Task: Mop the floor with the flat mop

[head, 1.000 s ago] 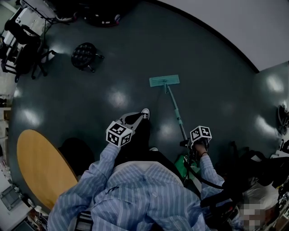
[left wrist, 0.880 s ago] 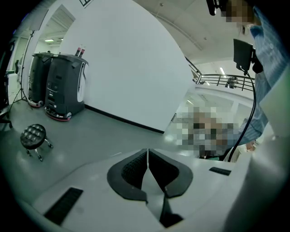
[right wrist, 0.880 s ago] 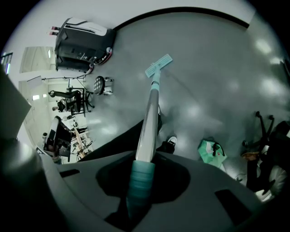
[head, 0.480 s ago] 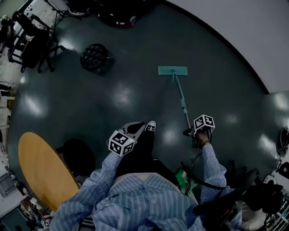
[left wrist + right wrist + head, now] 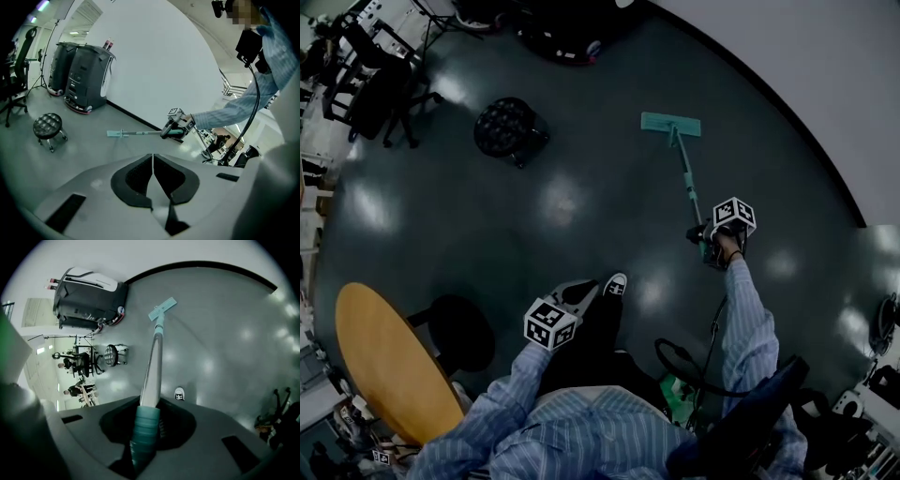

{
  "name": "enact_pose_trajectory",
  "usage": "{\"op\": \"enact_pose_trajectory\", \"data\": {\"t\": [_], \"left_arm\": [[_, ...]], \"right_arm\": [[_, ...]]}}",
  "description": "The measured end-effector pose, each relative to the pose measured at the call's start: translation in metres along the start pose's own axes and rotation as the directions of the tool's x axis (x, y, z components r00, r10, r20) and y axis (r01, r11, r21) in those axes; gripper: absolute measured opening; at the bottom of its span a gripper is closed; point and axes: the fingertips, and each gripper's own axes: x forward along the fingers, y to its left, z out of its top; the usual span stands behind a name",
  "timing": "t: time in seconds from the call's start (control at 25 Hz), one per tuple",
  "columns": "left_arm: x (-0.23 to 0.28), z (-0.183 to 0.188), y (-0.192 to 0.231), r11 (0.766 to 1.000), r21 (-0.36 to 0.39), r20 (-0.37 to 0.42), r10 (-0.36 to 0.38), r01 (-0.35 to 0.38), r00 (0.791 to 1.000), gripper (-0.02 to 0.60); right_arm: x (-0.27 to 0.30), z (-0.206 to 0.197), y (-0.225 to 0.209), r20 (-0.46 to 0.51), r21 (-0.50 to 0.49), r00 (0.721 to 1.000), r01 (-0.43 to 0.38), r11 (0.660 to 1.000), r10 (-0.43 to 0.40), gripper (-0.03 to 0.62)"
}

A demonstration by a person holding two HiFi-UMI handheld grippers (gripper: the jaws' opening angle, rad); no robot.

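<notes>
Teal-headed flat mop [image 5: 682, 173] with long metal pole, stretched out ahead of the right tongs [image 5: 701, 233] on the glossy dark grey floor [image 5: 581, 206], its rectangular head flat down not far from the white wall [image 5: 806, 66]. Closed round the pole's teal ribbed grip [image 5: 146, 423]: the right tongs, at the end of an outstretched striped sleeve [image 5: 745, 319]. Well apart from the mop, just beside a white-toed shoe [image 5: 617, 283]: the left tongs [image 5: 584, 292], pressed together on nothing. Shown by the left gripper view alone: mop and right tongs side-on, plus two dark grey cabinets [image 5: 84, 75] against the wall. Shown by the head view alone: oval wooden desk [image 5: 384, 361] at lower left. Common to all views: black round castor stool [image 5: 506, 127], left of the mop head.
</notes>
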Motion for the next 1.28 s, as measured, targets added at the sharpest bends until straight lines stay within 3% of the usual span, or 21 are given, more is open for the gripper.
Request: {"op": "enact_pose_trajectory", "data": {"t": [0.2, 0.4, 0.64, 0.92, 1.28], "left_arm": [[-0.005, 0.004, 0.019, 0.998, -0.052, -0.004, 0.036, -0.037, 0.999, 0.014], [-0.012, -0.010, 0.001, 0.994, -0.093, 0.004, 0.062, -0.062, 0.998, 0.014], [-0.009, -0.025, 0.048, 0.991, -0.110, 0.001, 0.073, -0.072, 0.997, 0.014], [-0.015, -0.038, 0.039, 0.995, -0.088, 0.013, 0.056, -0.055, 0.998, 0.014], [-0.023, -0.046, 0.015, 1.000, -0.026, 0.045, 0.011, -0.010, 0.999, 0.014]], "right_arm": [[-0.008, 0.071, 0.041, 0.012, 0.004, 1.000, 0.015, 1.000, -0.015, 0.075], [-0.019, 0.104, 0.046, 0.042, 0.032, 0.999, 0.009, 0.999, -0.011, 0.074], [0.026, 0.148, 0.070, 0.068, 0.061, 0.997, 0.024, 0.998, -0.028, 0.067], [0.031, 0.107, 0.053, 0.074, 0.072, 0.997, 0.004, 0.997, -0.009, 0.066], [0.041, -0.011, 0.008, 0.053, 0.076, 0.998, -0.030, 0.997, 0.026, 0.066]]}}
